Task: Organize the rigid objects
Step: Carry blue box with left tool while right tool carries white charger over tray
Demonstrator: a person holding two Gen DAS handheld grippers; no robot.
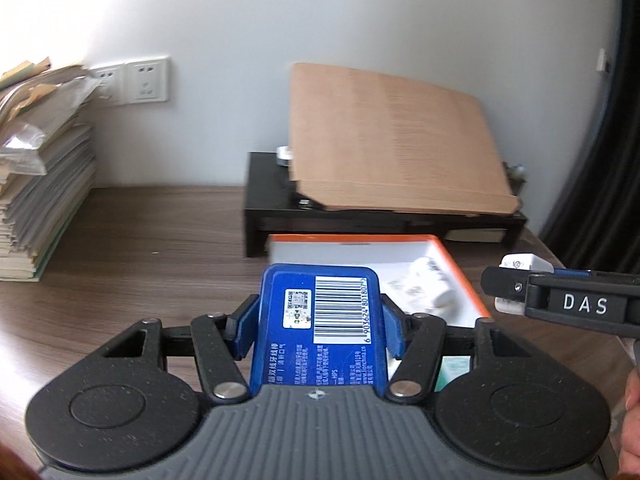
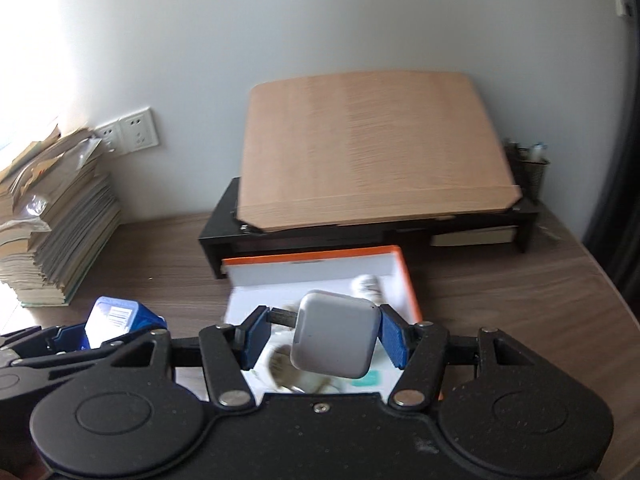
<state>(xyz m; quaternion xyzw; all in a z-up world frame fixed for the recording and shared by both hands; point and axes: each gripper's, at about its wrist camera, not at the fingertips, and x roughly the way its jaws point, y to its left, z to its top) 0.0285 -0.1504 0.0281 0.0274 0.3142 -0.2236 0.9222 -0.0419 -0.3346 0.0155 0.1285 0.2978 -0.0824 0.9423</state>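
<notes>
Wood surface w/ orange-rimmed box ahead. Left tongs clamp blue case; right tongs grip white case, tilted, prob. secure. Carry step; next: lower both into box.

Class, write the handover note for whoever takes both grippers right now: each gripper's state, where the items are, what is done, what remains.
Left gripper: shut on the blue box, held above the desk.
Right gripper: shut on the white case, held over the orange-rimmed tray.
The tray sits on the desk in front of the black stand; some white items already lie inside.
Done: both items picked up.
Left: likely set both down in their place, then release.
</notes>
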